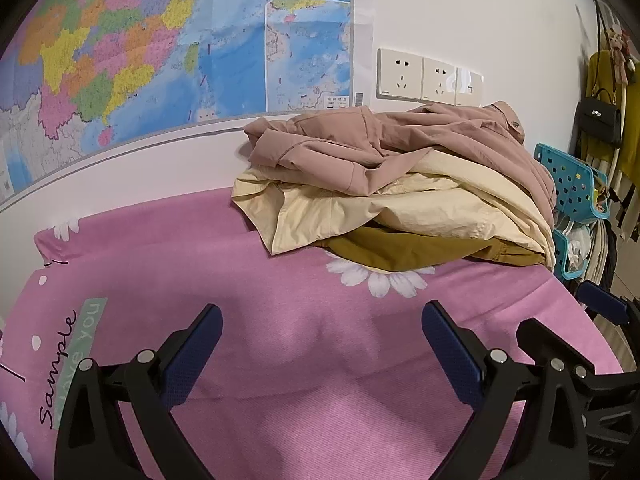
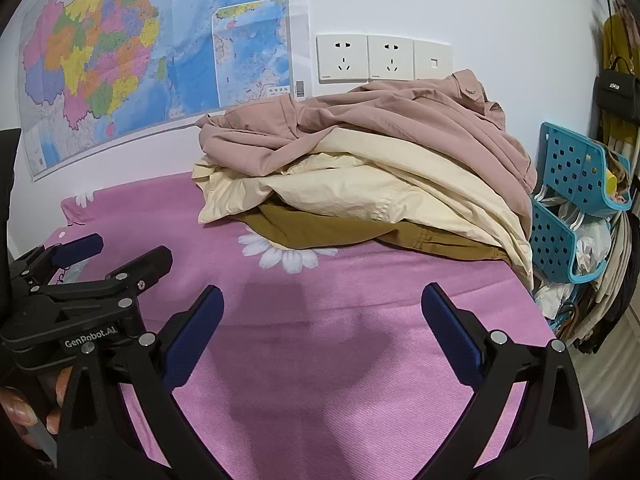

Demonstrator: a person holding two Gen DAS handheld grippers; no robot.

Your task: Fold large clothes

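Observation:
A loose pile of clothes lies at the far side of the pink daisy sheet [image 1: 304, 340]. On top is a dusty pink jacket [image 1: 392, 140] [image 2: 360, 128], under it a cream garment [image 1: 420, 204] [image 2: 360, 192], and at the bottom a mustard brown one [image 1: 400, 250] [image 2: 320, 228]. My left gripper [image 1: 322, 312] [image 2: 128, 248] hovers open over the bare sheet, short of the pile. Beside it on the right, my right gripper [image 2: 322, 292] [image 1: 554, 307] is also open and holds nothing. A person's hand [image 2: 24, 412] holds the left gripper's handle.
A large coloured map [image 1: 140, 60] and wall sockets [image 2: 384, 58] are on the white wall behind the pile. Blue perforated plastic baskets [image 2: 576, 168] stand off the sheet's right edge. A black handbag [image 1: 600, 120] and hanging clothes are beyond them.

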